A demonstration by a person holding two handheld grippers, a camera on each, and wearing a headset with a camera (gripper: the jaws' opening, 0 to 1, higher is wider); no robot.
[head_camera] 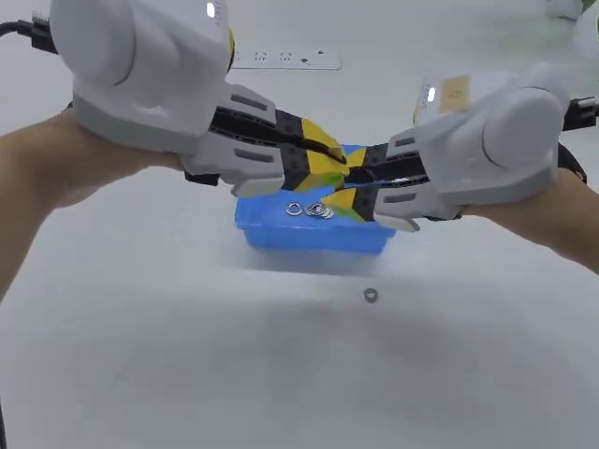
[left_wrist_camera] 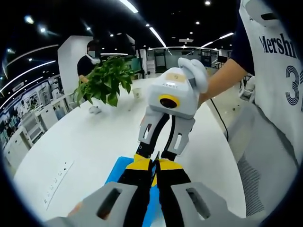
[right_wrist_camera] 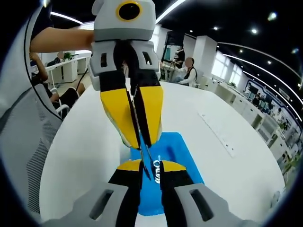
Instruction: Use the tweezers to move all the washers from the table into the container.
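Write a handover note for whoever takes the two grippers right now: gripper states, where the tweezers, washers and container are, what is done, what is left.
Left gripper: shut on the tweezers, above the blue container.
Right gripper: meets the left one tip to tip, jaws on either side of the tweezers' lower end; I cannot tell whether it pinches them.
Washers: a small cluster lies in the container. One washer lies on the table, in front of the container and apart from it.
Done: the cluster is in.
Left: the one washer on the table.
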